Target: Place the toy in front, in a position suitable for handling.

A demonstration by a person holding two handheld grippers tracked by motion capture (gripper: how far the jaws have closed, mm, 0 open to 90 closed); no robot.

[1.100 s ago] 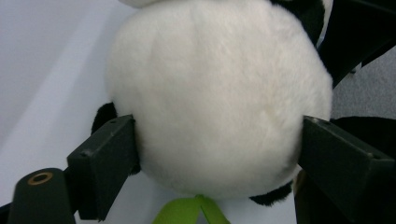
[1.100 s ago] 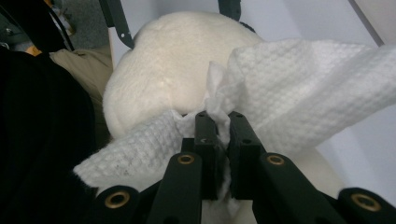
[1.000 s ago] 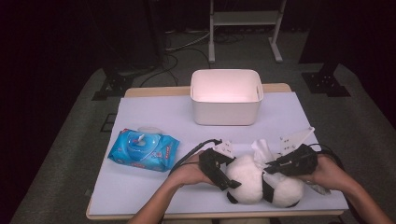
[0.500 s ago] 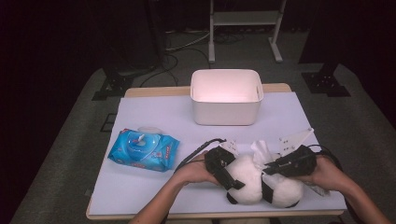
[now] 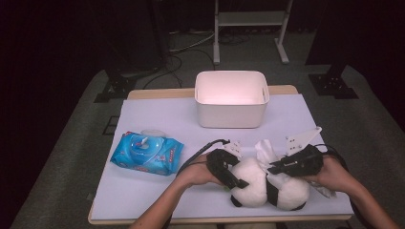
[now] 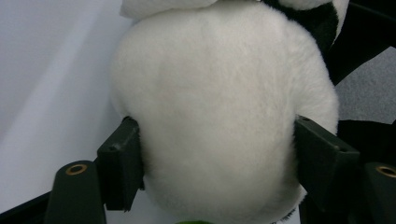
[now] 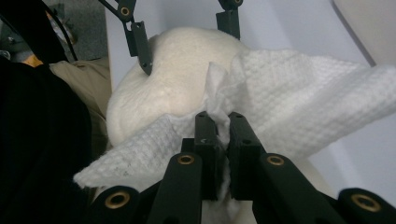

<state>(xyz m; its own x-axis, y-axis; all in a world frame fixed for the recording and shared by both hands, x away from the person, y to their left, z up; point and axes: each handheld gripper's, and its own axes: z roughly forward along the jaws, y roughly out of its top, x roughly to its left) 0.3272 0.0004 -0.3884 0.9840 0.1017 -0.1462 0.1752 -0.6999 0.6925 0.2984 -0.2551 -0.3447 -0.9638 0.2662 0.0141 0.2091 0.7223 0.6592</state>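
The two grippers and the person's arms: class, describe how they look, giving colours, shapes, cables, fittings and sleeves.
Both the left gripper and the right gripper are black, each with two straight jaws ending in blocky pads. Brass-coloured rings mark the jaw joints. A black cable loops from the left one; a pale three-cornered plate tops the right one. Both forearms are bare, no sleeves visible.
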